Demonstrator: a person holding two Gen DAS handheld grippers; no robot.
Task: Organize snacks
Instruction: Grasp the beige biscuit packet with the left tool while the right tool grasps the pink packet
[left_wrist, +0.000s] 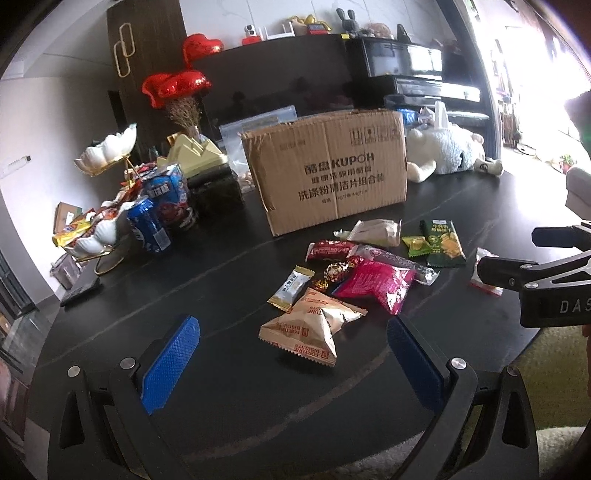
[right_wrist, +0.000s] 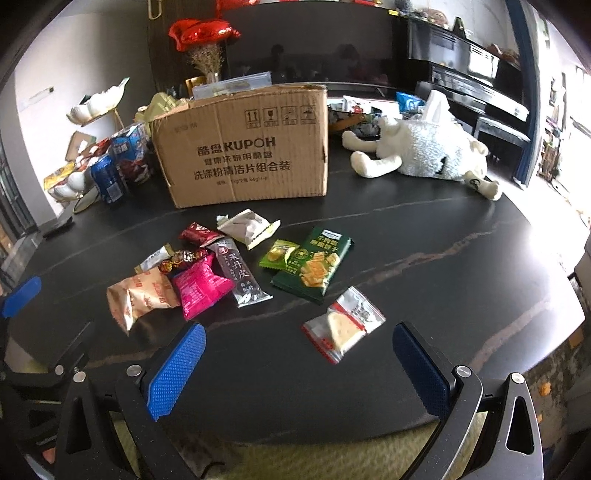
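Dark tabletop (right_wrist: 424, 229), veined.

Cardboard box (right_wrist: 251, 155): upright at rear centre, printed side facing the cameras, top open.

Snack pile, loose on tabletop in front of box, none inside grippers:
- Tan biscuit bag (left_wrist: 310, 328), nearest left gripper.
- Pink packet (right_wrist: 201, 288), touching the tan bag.
- Grey fruit-leather strip (right_wrist: 240, 275), overlapping the pink packet.
- Dark green cracker pack (right_wrist: 314, 267), beside small green sachet (right_wrist: 277, 254).
- Clear cracker bag with red edge (right_wrist: 343, 325), apart from pile, nearest right gripper.

Left gripper (left_wrist: 291, 354): blue pads spread wide, empty, above tabletop.
Right gripper (right_wrist: 299, 362): pads spread wide, empty.

Left rear: blue can (left_wrist: 147, 229). Right rear: white plush toy (right_wrist: 421, 151), lying down.
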